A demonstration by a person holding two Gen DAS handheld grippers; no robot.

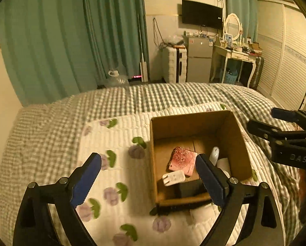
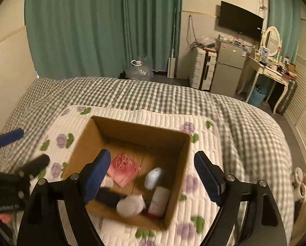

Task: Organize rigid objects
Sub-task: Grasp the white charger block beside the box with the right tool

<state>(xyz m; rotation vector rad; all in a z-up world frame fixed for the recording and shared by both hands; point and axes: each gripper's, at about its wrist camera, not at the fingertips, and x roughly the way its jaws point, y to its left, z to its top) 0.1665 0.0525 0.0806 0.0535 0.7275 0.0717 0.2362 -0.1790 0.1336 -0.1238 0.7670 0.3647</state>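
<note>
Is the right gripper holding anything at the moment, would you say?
No, the right gripper is open and empty above the cardboard box.

A lived-in home bedroom. A bed with a grey-and-white checked cover (image 2: 173,98) fills the near scene, with long green curtains (image 2: 95,26) hanging beyond it. At the far right stand a black wall-mounted television (image 2: 240,23), a small silver fridge (image 2: 227,67), a white ribbed suitcase (image 2: 203,71) and a white dressing table with an oval mirror (image 2: 271,69).

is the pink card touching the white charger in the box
Touching. In the left wrist view the pink card lies over the top edge of the white charger in the box, no gap showing.
</note>
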